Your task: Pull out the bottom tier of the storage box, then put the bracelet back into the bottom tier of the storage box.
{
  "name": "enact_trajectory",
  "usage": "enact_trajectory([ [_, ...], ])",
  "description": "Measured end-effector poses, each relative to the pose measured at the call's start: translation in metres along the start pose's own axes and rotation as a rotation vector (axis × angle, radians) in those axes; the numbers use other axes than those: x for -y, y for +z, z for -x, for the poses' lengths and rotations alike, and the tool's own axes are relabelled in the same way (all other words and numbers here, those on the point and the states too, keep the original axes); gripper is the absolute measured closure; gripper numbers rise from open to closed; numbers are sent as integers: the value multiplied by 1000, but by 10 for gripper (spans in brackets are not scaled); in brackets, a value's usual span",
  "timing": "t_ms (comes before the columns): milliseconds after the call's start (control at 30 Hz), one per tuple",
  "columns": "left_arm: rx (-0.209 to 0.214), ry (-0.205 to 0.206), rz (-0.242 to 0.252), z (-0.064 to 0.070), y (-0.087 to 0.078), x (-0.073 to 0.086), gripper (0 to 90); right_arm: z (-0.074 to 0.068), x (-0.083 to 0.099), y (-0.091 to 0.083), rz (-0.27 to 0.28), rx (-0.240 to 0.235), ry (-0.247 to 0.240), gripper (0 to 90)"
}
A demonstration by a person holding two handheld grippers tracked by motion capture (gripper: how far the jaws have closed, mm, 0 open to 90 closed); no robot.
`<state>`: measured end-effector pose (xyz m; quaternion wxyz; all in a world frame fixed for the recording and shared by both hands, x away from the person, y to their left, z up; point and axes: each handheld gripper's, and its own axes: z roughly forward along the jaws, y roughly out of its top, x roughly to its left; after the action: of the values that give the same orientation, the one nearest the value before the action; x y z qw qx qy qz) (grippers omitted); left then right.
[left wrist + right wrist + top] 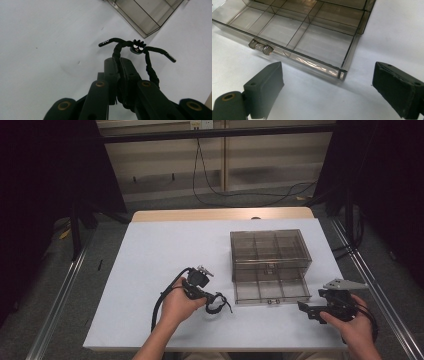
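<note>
A black braided cord charm (136,47) with a small spiky-haired cartoon face is pinched in my left gripper (122,65), its two ends sticking out sideways. In the high view that left gripper (215,301) holds the black cord (220,304) just above the white table, left of the box's front. A smoky clear plastic organizer box (270,255) with divided compartments stands right of centre, its lowest drawer (270,291) pulled out toward me. My right gripper (307,310) rests open near the drawer's front right corner (342,72), nothing between its jaws.
The white table top (150,265) has free room at the left and behind the box. The drawer's small clear handle (260,47) juts from its front wall. Black curtains, metal rails and floor cables surround the table.
</note>
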<state>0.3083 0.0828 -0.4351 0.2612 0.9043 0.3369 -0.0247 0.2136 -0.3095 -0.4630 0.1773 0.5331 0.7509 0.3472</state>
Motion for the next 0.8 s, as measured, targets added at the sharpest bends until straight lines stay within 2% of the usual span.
enact_trajectory([
  [167, 3, 13, 1, 0, -1, -2, 846, -1, -1, 1, -4, -9, -9, 81],
  [467, 9, 0, 13, 2, -5, -8, 846, -1, 0, 1, 1, -13, -16, 75],
  [800, 16, 16, 11, 3, -12, -17, 846, -1, 1, 1, -7, -14, -18, 74],
])
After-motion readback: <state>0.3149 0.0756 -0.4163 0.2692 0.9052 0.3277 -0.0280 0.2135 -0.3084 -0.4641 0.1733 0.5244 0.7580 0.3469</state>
